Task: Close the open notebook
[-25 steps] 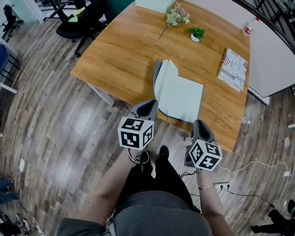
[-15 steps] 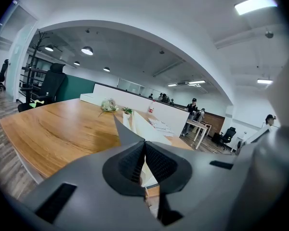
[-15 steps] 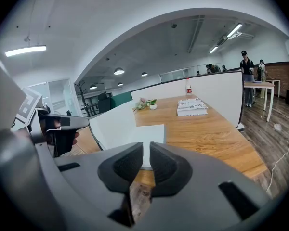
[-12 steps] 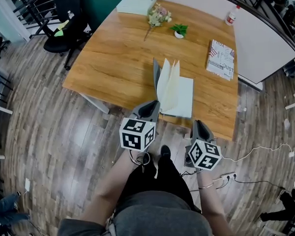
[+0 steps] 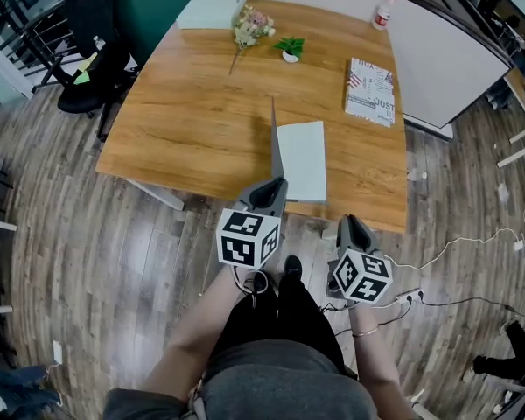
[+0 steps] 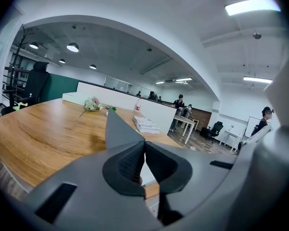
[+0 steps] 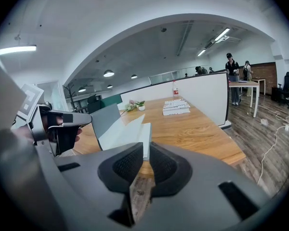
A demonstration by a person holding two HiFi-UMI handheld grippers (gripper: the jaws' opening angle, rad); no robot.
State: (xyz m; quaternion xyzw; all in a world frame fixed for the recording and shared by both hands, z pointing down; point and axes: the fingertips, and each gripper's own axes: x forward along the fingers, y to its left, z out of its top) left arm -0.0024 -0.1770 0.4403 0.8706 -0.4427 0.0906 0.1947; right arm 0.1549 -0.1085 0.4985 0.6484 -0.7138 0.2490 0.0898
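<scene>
Grey on white, dead centre of the head view: notebook [image 5: 302,160]. Lies at the near edge of the wooden table [image 5: 201,103], white pages flat, grey cover [image 5: 274,138] bolt upright along the left side.

Left gripper [image 5: 274,185] next, directly below that cover in the frame. Clenched tight, pinching the cover's lower edge. Shows the same grey sheet rising straight out of the closed pads in the left gripper view.

Right gripper [image 5: 348,221] now, down at lower right of the notebook. Hangs just off the table edge, apart from the pages. Drawn almost fully together on nothing, only floorboards in the slit. Points up-frame toward the notebook's near right corner.
</scene>
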